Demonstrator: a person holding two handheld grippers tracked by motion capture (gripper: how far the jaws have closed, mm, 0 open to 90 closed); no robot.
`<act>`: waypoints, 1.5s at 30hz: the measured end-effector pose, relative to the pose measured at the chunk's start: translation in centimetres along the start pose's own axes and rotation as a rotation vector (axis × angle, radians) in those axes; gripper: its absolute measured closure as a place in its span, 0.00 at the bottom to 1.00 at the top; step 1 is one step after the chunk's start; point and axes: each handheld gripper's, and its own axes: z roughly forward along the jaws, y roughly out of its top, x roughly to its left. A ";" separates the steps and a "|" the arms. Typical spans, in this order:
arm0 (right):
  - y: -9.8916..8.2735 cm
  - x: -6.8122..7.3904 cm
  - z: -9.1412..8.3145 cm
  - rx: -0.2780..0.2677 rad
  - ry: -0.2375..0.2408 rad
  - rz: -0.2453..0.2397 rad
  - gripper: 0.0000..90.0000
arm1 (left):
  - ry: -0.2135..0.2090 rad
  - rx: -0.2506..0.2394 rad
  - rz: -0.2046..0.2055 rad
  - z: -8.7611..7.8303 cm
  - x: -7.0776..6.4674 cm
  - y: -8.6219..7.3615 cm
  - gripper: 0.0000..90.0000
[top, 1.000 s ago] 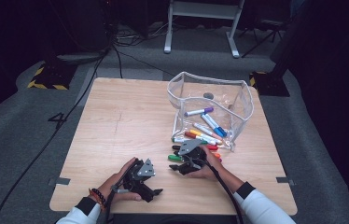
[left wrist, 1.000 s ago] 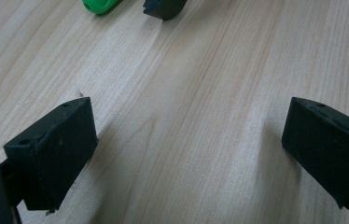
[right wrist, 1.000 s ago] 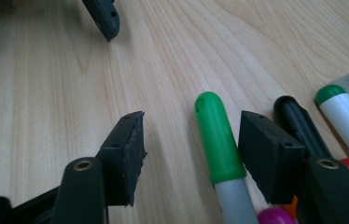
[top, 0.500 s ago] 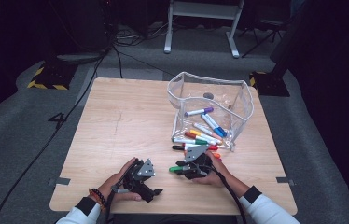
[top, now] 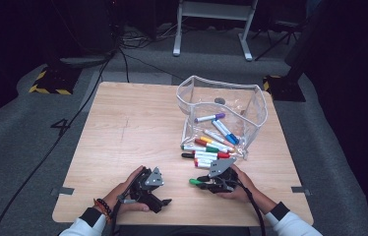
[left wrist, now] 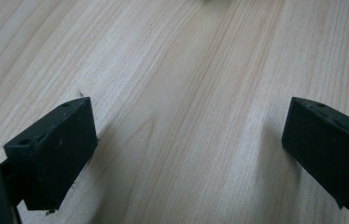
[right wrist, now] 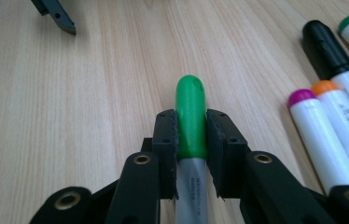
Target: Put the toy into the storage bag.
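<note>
Right gripper view: the right tongs have just been closing and now pinch the green-capped grey marker at its cap. Left tongs gape empty above the pale wooden table. Probably best to lift level, clear of the white markers beside.

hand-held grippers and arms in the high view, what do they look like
Both the left hand-held gripper and the right hand-held gripper are black, each topped by a grey three-cornered plate, with a black cable trailing back toward the person. Up close, the jaws are matte black blocks on black linkages with brass-coloured pivots. The person wears white sleeves with dark cuffs, and a dark and orange beaded bracelet on the left wrist.
</note>
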 end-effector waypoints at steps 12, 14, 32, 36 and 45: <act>-0.8 -1.3 -5.8 -0.153 -0.054 0.061 0.83 | 0.001 0.002 0.001 0.0 0.0 0.0 0.04; -0.7 -1.4 -7.2 -0.186 -0.083 0.064 0.83 | 0.001 0.002 0.001 0.0 0.0 0.0 0.04; 6.3 -2.6 -19.1 -0.341 -0.298 -0.011 0.83 | 0.001 0.001 0.001 0.0 0.0 0.0 0.04; 9.0 -4.3 -20.7 -0.356 -0.332 -0.019 0.83 | 0.000 0.001 0.001 0.0 0.0 0.0 0.04; 12.0 -8.5 -20.7 -0.318 -0.395 0.013 0.83 | 0.000 0.001 0.002 0.0 0.0 0.0 0.04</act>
